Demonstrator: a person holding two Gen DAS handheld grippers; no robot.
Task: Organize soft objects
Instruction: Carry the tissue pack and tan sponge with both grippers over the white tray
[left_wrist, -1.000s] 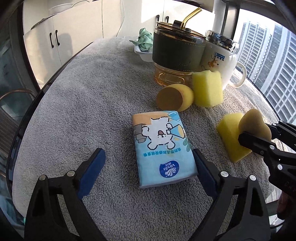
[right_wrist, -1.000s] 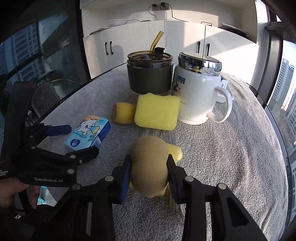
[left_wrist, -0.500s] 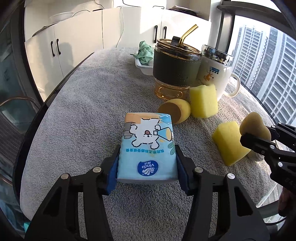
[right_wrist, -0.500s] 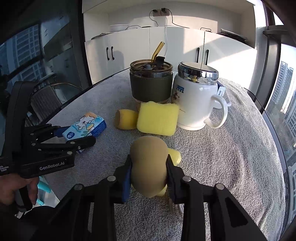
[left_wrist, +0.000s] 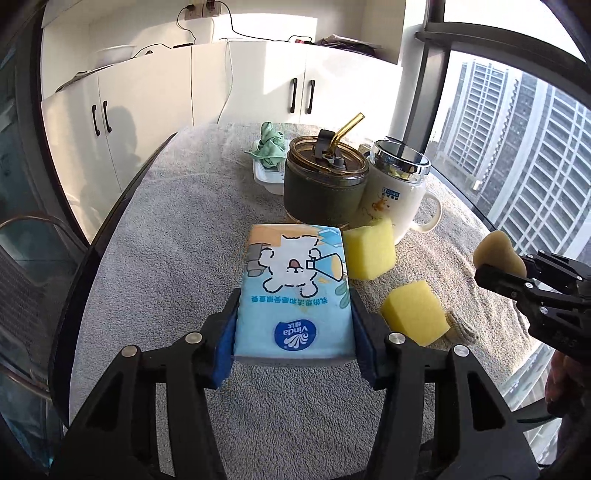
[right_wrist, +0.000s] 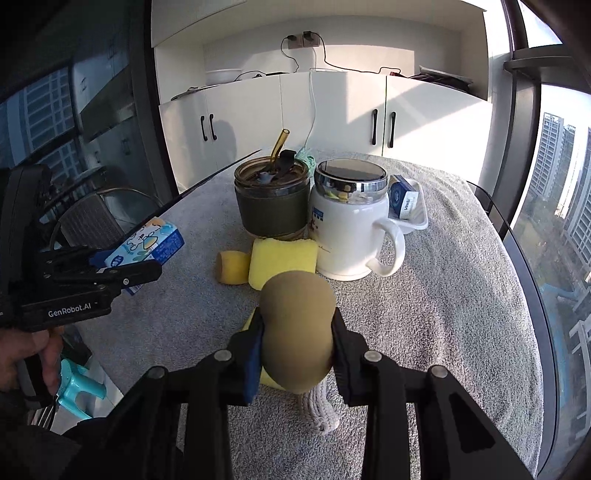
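My left gripper (left_wrist: 295, 328) is shut on a light-blue tissue pack (left_wrist: 295, 291) with a cartoon bear, held above the grey towel; the same pack (right_wrist: 147, 240) shows at the left of the right wrist view. My right gripper (right_wrist: 297, 345) is shut on a tan gourd-shaped sponge (right_wrist: 297, 328), also lifted off the table; that sponge (left_wrist: 496, 251) appears at the right edge of the left wrist view. Two yellow sponge blocks (left_wrist: 369, 251) (left_wrist: 413, 312) lie on the towel. A yellow egg-shaped sponge (right_wrist: 232, 267) lies beside a block (right_wrist: 282, 260).
A dark green tumbler with a straw (left_wrist: 325, 184) and a white lidded mug (left_wrist: 397, 195) stand mid-table. Behind them sits a white tray (left_wrist: 264, 173) holding a green cloth, and another tray (right_wrist: 415, 221) with a small box. A knotted rope end (right_wrist: 319, 408) lies under the right gripper. The table edge runs along the windows.
The left gripper closed on the tissue pack and lifted it off the towel. The right gripper rose with the tan sponge, leaving the yellow block below it.
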